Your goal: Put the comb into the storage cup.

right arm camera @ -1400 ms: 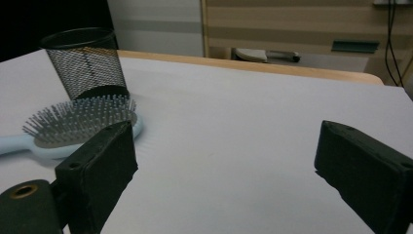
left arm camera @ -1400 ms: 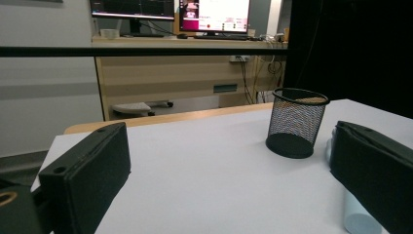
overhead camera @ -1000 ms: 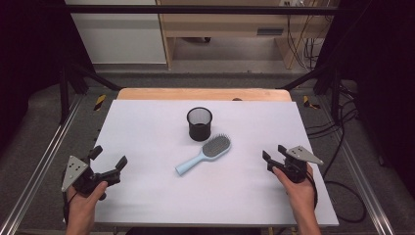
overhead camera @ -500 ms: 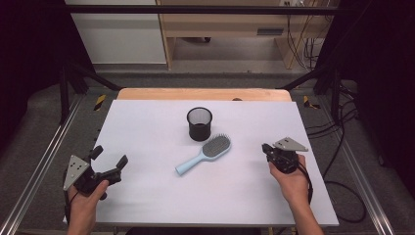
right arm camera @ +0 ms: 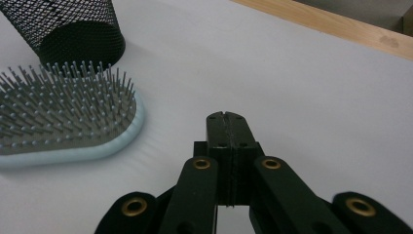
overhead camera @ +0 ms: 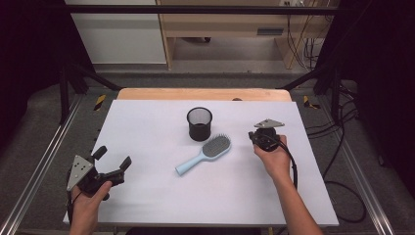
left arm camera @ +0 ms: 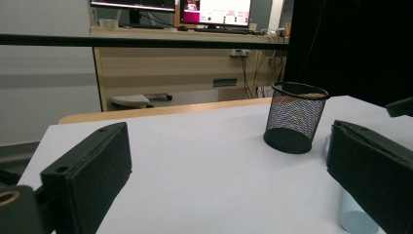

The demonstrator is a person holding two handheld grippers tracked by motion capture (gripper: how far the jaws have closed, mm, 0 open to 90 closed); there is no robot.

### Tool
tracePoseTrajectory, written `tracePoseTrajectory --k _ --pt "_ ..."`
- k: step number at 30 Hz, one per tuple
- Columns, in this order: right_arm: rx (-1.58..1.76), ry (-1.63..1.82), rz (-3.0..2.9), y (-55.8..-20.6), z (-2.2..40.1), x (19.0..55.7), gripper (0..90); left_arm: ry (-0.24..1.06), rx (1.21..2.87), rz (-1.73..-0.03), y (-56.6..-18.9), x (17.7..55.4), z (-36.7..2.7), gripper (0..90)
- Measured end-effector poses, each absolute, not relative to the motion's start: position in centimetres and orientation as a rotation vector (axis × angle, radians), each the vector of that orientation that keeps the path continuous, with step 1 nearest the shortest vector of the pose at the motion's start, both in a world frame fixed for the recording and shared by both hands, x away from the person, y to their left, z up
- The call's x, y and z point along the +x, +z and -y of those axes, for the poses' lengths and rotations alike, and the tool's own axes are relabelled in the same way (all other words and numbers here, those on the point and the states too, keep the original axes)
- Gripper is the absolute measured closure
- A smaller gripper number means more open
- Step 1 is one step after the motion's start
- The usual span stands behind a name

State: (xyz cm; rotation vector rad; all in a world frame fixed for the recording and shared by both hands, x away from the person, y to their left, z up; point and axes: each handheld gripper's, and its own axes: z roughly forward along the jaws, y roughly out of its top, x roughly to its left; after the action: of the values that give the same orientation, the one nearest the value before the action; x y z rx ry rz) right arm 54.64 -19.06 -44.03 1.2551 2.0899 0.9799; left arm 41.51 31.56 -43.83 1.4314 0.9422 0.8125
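Observation:
A light-blue hairbrush [overhead camera: 205, 152] lies bristles-up in the middle of the white table, its handle pointing near-left. Just behind it stands a black mesh cup [overhead camera: 199, 123], upright. My right gripper [overhead camera: 252, 136] hovers a short way right of the brush head, shut with nothing between its jaws. In the right gripper view its closed tips [right arm camera: 228, 119] point past the brush [right arm camera: 63, 122] and the cup [right arm camera: 73, 24]. My left gripper [overhead camera: 113, 157] rests at the near left, open and holding nothing. The left gripper view shows its jaws spread wide [left arm camera: 234, 165], with the cup [left arm camera: 294, 117] and the brush handle [left arm camera: 355, 217] ahead.
The white table top [overhead camera: 147, 122] ends in a wooden strip [overhead camera: 195, 94] at the back. Metal rails run along both sides, and cables [overhead camera: 342, 196] lie on the floor at the right. A wooden desk [left arm camera: 170, 53] stands beyond the table.
My right gripper shut its jaws on nothing and moved away from the near right corner toward the brush head. The left gripper stayed where it was, still open.

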Motion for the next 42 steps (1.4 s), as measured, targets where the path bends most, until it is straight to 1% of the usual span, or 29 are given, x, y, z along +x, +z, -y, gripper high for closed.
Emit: tracePoseTrajectory --k 4,8,21,26,35,42 --pt "1.257 0.983 -2.093 -44.5 18.4 55.4 90.0 0.807 1.437 -0.941 -43.8 41.6 -31.5 2.6" --pt "1.282 1.007 -2.099 -45.7 17.6 56.5 90.0 0.805 1.441 -0.938 -43.8 41.6 -31.4 2.6" --pt "1.261 1.095 -2.168 -48.1 15.0 57.7 90.0 0.792 1.458 -0.93 -43.9 41.4 -31.1 2.6" --pt "1.262 1.115 -2.191 -48.7 14.6 57.8 90.0 0.789 1.456 -0.93 -43.9 41.4 -31.1 2.6" --pt "1.25 1.131 -2.218 -48.6 14.3 57.5 90.0 0.791 1.464 -0.932 -43.9 41.4 -31.0 2.6" --pt "1.199 1.154 -2.267 -48.6 12.3 56.5 90.0 0.788 1.467 -0.931 -43.9 41.3 -30.9 2.7"
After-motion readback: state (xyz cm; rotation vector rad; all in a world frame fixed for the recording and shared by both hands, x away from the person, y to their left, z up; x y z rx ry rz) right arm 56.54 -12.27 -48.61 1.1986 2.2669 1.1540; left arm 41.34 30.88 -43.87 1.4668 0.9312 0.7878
